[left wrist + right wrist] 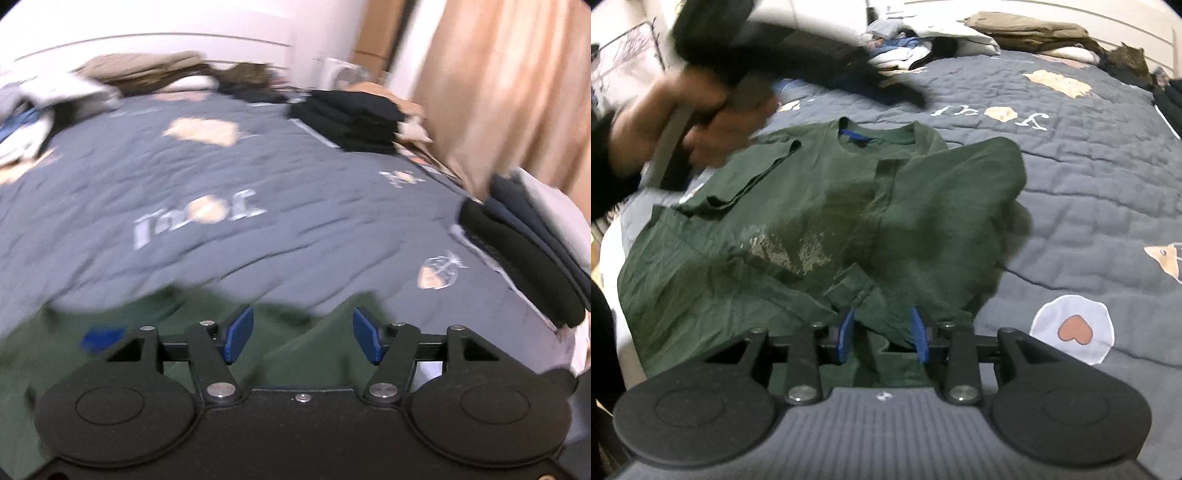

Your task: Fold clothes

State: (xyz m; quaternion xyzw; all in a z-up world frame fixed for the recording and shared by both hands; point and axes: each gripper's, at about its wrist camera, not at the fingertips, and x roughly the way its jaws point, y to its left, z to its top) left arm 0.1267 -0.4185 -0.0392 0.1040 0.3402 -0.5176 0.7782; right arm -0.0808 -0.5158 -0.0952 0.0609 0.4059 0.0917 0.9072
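Mid-fold: green shirt (pixel 820 206) on bed (pixel 1089 192), both sides folded in. Left gripper (pixel 303 332) open, empty. Right gripper (pixel 882 332) straddles hem, grip unclear. Next: 2 grippers lift hem toward collar.

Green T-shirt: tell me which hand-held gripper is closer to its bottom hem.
Right. The right hand-held gripper has the green T-shirt hem between its fingers; the left hand-held gripper is raised above the shirt near the collar, open and empty.

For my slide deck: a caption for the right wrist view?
Right gripper at the hem of a green T-shirt on a grey quilt.
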